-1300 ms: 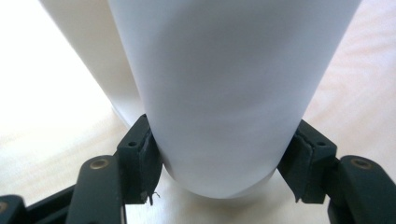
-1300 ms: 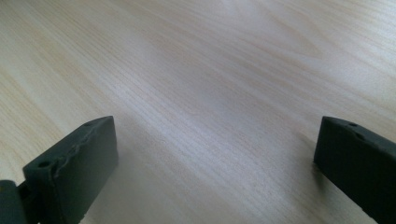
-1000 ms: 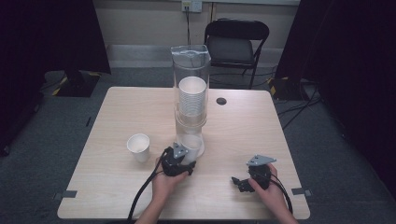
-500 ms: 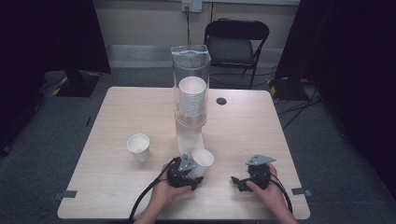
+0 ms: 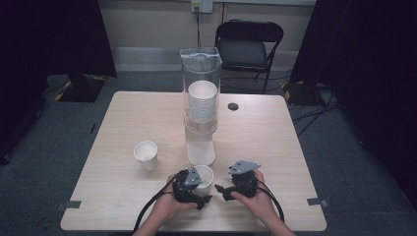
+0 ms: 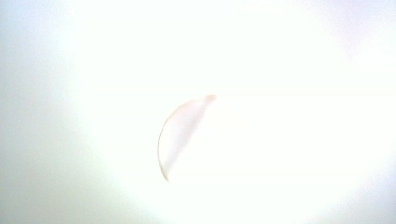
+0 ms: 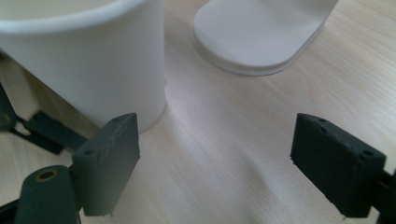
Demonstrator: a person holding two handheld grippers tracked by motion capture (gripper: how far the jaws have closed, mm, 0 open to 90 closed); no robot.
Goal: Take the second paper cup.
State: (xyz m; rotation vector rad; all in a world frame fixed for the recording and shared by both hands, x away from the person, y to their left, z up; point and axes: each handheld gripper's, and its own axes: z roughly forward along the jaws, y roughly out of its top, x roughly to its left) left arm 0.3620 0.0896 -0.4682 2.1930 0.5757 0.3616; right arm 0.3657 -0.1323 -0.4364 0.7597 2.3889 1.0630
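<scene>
A tall clear cup dispenser (image 5: 200, 105) is standing at the middle of the light wooden tabletop (image 5: 265, 137), with a stack of white paper cups (image 5: 202, 102) being held inside its tube and its white base (image 5: 200, 152) resting toward the near edge. In the right gripper view that rounded base (image 7: 261, 35) is being seen lying flat on the wood.

A single white paper cup (image 5: 146, 155) is standing upright well to the left of the dispenser, apart from everything else.

A second white cup (image 5: 204, 178) is sitting just in front of the base, beside the left gripper (image 5: 196, 189), which is being held low over the near edge by the person's left hand (image 5: 167, 209). The left gripper view is being washed out to near white (a faint curved line is all that is being made out), so whether this gripper is closed on the cup cannot be told.

The right gripper (image 5: 222, 189) is being held by the right hand (image 5: 258, 201) just to the right of that cup. Its jaws are being kept wide apart with nothing between them, and in its own view the cup (image 7: 88, 60) is standing just beyond one jaw, not touching it.

A dark folding chair (image 5: 249, 46) is standing beyond the far edge.
</scene>
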